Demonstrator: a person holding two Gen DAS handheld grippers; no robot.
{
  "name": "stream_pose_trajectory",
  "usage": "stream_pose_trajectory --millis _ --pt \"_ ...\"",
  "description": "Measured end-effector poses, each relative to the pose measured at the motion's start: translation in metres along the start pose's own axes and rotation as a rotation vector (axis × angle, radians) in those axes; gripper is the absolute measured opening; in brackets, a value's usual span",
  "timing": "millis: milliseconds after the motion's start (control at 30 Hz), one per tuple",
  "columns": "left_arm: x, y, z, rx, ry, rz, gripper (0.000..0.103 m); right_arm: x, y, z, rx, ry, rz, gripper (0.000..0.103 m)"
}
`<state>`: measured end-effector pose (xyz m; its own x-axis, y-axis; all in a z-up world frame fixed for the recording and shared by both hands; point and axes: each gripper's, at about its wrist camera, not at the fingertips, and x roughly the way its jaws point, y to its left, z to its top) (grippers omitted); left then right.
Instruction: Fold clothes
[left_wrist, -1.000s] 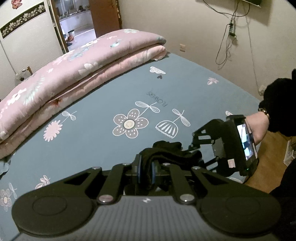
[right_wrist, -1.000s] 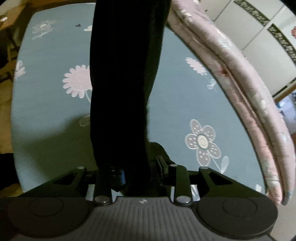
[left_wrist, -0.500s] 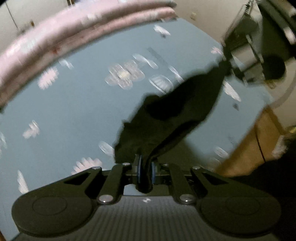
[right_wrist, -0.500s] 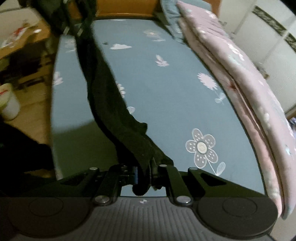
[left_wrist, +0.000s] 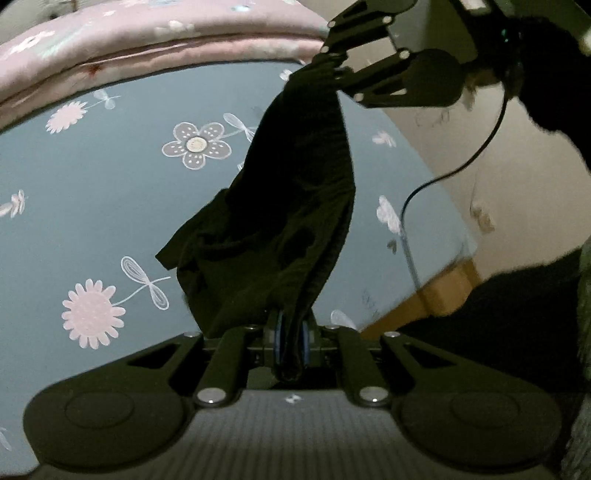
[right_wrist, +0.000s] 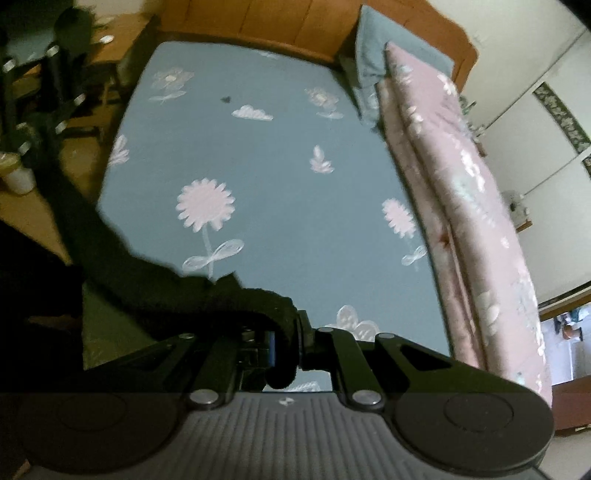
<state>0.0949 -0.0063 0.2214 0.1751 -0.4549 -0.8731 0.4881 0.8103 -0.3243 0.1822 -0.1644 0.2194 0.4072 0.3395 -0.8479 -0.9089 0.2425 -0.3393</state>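
Observation:
A black garment (left_wrist: 291, 206) hangs in the air above the blue flowered bed sheet (left_wrist: 110, 206), stretched between both grippers. My left gripper (left_wrist: 291, 341) is shut on one end of it at the bottom of the left wrist view. The right gripper (left_wrist: 332, 72) shows at the top of that view, pinching the other end. In the right wrist view my right gripper (right_wrist: 284, 345) is shut on the black garment (right_wrist: 155, 280), which runs off to the left toward the left gripper (right_wrist: 37, 110) at the upper left. The bed sheet (right_wrist: 266, 177) lies below.
A folded pink quilt (left_wrist: 155, 44) runs along the far side of the bed; it shows again as the pink quilt (right_wrist: 461, 192) on the right. A blue pillow (right_wrist: 373, 74) lies by the wooden headboard (right_wrist: 295, 26). A white cup (right_wrist: 16, 173) stands at the left. A cable (left_wrist: 461, 166) hangs from the right gripper.
Both grippers have lifted the black garment off the bed and drawn apart, so it now hangs stretched between them. The right gripper rose well above the sheet, and both wrists rolled.

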Motion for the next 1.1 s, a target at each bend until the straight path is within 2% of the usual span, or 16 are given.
stream_pose_trajectory --millis 133,267,400,600,900,967,1100 --pt "-0.001 0.011 -0.007 -0.057 -0.050 -0.040 0.009 0.024 -0.016 0.022 0.051 -0.046 -0.049 0.012" --pt "0.010 0.045 -0.016 -0.163 -0.071 -0.078 0.009 0.058 -0.024 0.049 0.094 -0.058 -0.053 0.012" --pt "0.024 0.087 -0.026 -0.233 -0.056 -0.101 0.009 0.108 -0.030 0.079 0.106 -0.005 -0.036 0.012" --pt "0.053 0.161 -0.048 -0.344 -0.020 -0.155 0.009 0.196 -0.030 0.126 0.142 0.082 0.043 0.012" --pt "0.098 0.281 -0.099 -0.554 0.013 -0.120 0.009 0.345 -0.001 0.205 0.141 0.183 0.155 0.012" --pt "0.104 0.306 -0.114 -0.589 0.018 -0.070 0.009 0.371 0.009 0.223 0.122 0.190 0.174 0.012" --pt "0.125 0.355 -0.148 -0.671 0.083 0.054 0.009 0.421 0.033 0.255 0.095 0.207 0.220 0.012"
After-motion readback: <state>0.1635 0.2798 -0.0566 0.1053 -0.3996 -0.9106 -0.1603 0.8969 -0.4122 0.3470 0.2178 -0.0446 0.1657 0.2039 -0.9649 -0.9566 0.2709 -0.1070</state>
